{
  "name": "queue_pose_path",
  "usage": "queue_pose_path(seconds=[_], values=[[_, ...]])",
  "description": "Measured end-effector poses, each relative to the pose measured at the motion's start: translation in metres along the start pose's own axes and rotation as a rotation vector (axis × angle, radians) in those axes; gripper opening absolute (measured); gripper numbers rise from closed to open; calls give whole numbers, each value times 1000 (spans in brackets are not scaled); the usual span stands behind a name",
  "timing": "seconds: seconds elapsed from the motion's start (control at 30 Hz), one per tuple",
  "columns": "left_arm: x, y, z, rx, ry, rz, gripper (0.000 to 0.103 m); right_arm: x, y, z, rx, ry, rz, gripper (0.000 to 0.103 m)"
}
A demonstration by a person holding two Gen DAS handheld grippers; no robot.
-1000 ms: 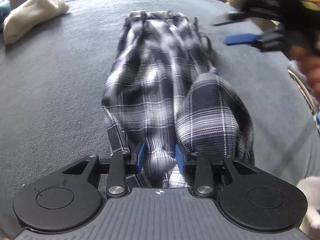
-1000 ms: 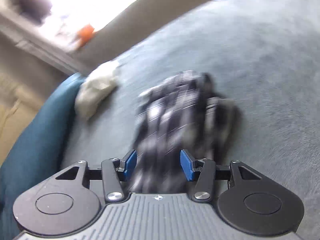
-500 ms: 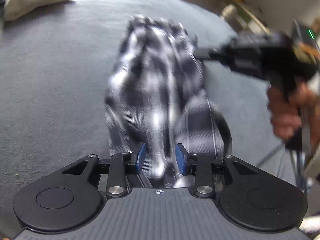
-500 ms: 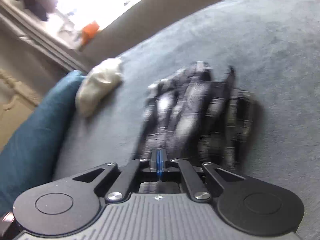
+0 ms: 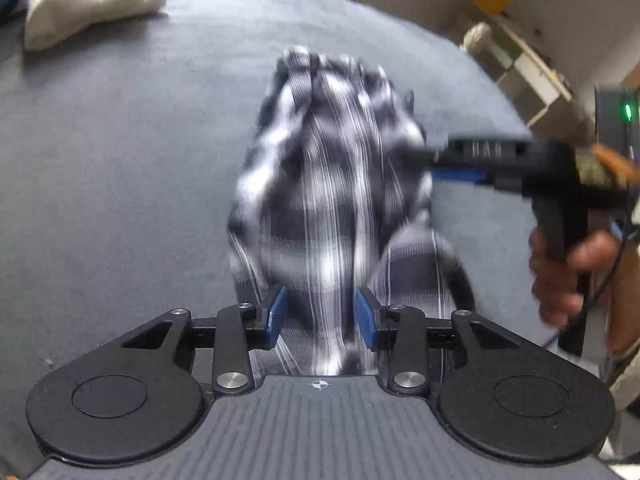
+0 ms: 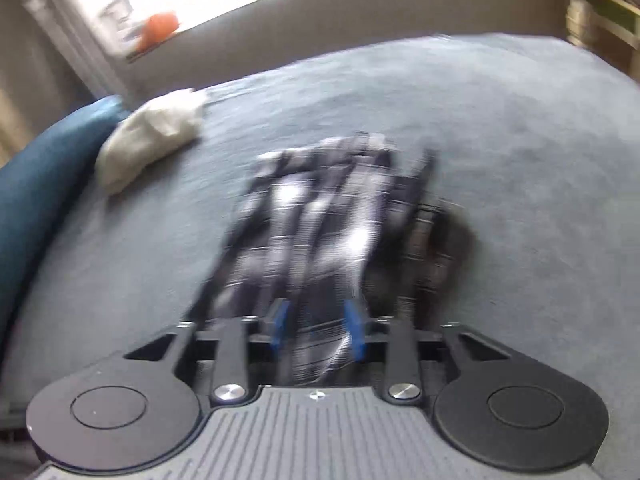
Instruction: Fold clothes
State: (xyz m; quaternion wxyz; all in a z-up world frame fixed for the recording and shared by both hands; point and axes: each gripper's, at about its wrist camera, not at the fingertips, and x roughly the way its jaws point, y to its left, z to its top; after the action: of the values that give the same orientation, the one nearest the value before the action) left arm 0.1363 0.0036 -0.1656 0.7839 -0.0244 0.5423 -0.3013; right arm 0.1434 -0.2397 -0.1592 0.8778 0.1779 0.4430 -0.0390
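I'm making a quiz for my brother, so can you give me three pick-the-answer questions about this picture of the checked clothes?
1. Where is the cream bundle?
A. On top of the plaid garment
B. At the far left of the grey surface, apart from the garment
C. Between the gripper pads

2. What colour are the left gripper's pads?
A. Blue
B. Red
C. Yellow

3. What is between the left gripper's pads?
A. Nothing
B. The cream bundle
C. Plaid cloth

Answers:
1 B: in the left wrist view the bundle lies up in the left corner of the grey surface, with bare surface between it and the plaid garment.
2 A: both pads are plainly blue.
3 C: the garment's near end fills the gap of the left gripper.
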Motion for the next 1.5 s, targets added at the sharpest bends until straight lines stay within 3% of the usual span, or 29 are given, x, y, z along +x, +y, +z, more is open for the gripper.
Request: queue_pose_path(seconds=[0.07, 0.13, 0.17, 0.2, 0.23, 0.33, 0.53, 0.83, 0.97, 1.1, 1.3, 1.5], values=[[8, -5, -7, 5, 34, -2, 37, 11, -16, 1, 57, 19, -20, 46], [14, -9, -14, 11, 61, -2, 37, 25, -24, 0, 91, 86, 34, 42], [15, -10, -16, 11, 66, -1, 37, 26, -22, -1, 88, 96, 71, 36], [12, -7, -15, -3, 58, -2, 37, 27, -21, -2, 85, 105, 108, 14], [8, -1, -14, -27, 46, -6, 37, 23, -13, -2, 49, 83, 120, 10], [-7, 18, -7, -101, -2, -16, 37, 8, 10, -6, -44, 58, 221, 8], [-36, 40, 17, -142, -114, -17, 39, -16, 69, -31, -337, 79, 306, 8], [-37, 3, 30, 61, -164, 34, 56, -43, 142, -113, -784, 159, 366, 7], [-14, -4, 25, 103, -85, 143, 57, -47, 155, -158, -968, 197, 347, 7], [-15, 16, 11, 10, -63, 167, 57, -47, 146, -167, -951, 242, 347, 7], [-39, 45, -2, -176, -135, 161, 57, -39, 128, -165, -884, 321, 346, 7], [-52, 61, -10, -270, -170, 163, 57, -35, 129, -175, -904, 330, 319, 8]])
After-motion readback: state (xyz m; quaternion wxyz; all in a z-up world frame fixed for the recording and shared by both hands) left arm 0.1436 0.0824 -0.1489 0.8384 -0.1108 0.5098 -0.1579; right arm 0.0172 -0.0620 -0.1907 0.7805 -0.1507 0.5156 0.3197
